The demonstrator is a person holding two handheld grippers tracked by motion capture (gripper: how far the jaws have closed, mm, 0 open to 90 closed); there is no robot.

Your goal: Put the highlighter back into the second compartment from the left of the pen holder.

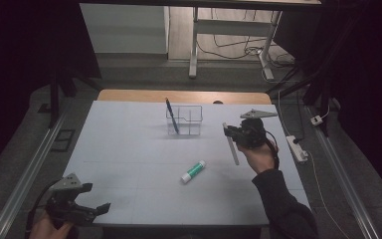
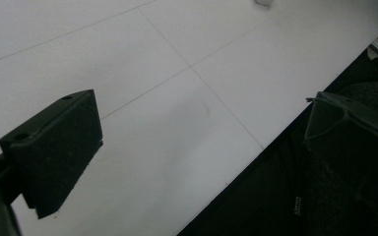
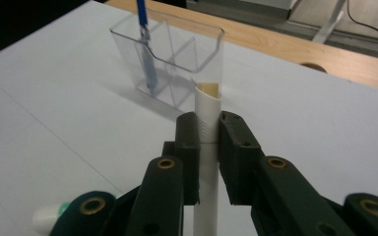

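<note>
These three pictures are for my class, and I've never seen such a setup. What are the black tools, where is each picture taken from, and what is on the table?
A person holds a two-jaw gripper in each hand. The high view looks down on the white table; each other picture comes from a camera riding on one gripper. The right gripper is shut on a white stick, near a clear organizer with a blue pen standing in it. A glue stick lies on the table. The left gripper is open and empty at the table's near corner.

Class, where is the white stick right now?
The white stick is clamped in the right gripper above the table's right side, just right of the clear organizer.
</note>
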